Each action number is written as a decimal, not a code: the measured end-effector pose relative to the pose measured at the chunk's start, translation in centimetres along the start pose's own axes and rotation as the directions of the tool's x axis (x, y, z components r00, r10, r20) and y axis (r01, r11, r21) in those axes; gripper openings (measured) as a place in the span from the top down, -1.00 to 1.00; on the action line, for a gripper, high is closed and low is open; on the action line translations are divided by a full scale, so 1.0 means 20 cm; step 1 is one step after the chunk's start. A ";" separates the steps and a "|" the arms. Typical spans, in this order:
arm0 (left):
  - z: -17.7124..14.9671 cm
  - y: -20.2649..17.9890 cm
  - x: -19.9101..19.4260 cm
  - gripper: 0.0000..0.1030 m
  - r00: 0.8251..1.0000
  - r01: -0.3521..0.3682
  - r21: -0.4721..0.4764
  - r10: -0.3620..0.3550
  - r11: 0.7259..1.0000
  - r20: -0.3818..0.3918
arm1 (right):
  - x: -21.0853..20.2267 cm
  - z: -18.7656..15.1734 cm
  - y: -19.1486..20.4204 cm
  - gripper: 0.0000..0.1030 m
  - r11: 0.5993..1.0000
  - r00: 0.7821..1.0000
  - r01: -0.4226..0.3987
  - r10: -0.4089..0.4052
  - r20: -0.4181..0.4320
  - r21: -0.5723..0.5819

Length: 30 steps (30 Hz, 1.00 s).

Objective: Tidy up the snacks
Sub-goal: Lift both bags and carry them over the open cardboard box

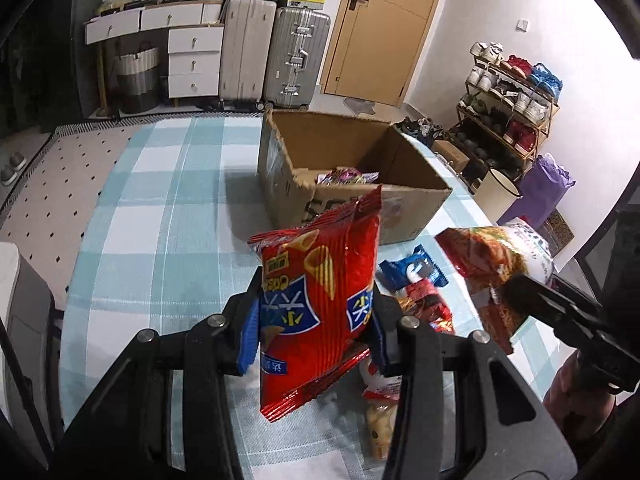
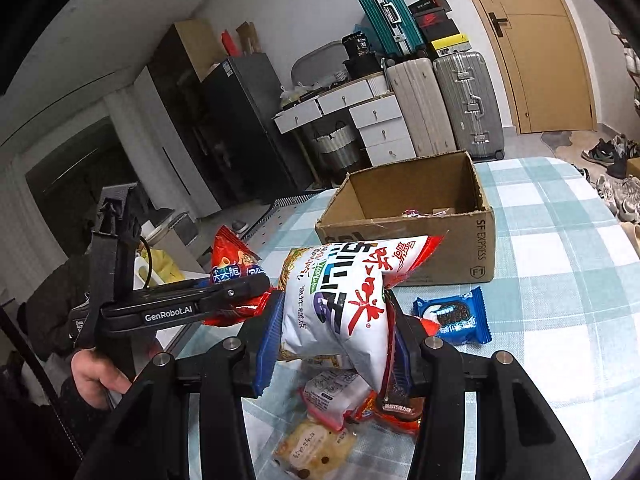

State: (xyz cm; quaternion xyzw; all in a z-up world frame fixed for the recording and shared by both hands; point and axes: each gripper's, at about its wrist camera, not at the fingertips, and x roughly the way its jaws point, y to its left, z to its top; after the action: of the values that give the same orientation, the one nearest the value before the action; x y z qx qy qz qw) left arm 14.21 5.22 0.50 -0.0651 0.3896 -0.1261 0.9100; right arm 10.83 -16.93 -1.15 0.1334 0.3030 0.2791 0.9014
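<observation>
Two tool-gripped snack bags (image 1: 320, 300) above table (image 1: 168, 216)

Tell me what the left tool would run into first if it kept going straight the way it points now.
Most likely the cardboard box. The left tool is shut on the red chip bag and aims over the checked tablecloth at the box's near wall; the cloth between looks bare. Depth is hard to judge here.
</observation>
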 end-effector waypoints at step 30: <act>0.71 -0.24 0.40 0.22 0.998 0.043 0.102 -0.038 0.994 -0.053 | 0.33 0.59 -0.23 0.10 0.998 0.999 0.048 -0.048 0.002 -0.049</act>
State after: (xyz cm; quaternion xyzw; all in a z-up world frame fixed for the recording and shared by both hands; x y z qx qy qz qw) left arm 28.92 -1.30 5.81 -0.0228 0.4043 -0.1661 0.8991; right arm 24.53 -17.65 3.09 0.1039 0.2989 0.2648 0.9109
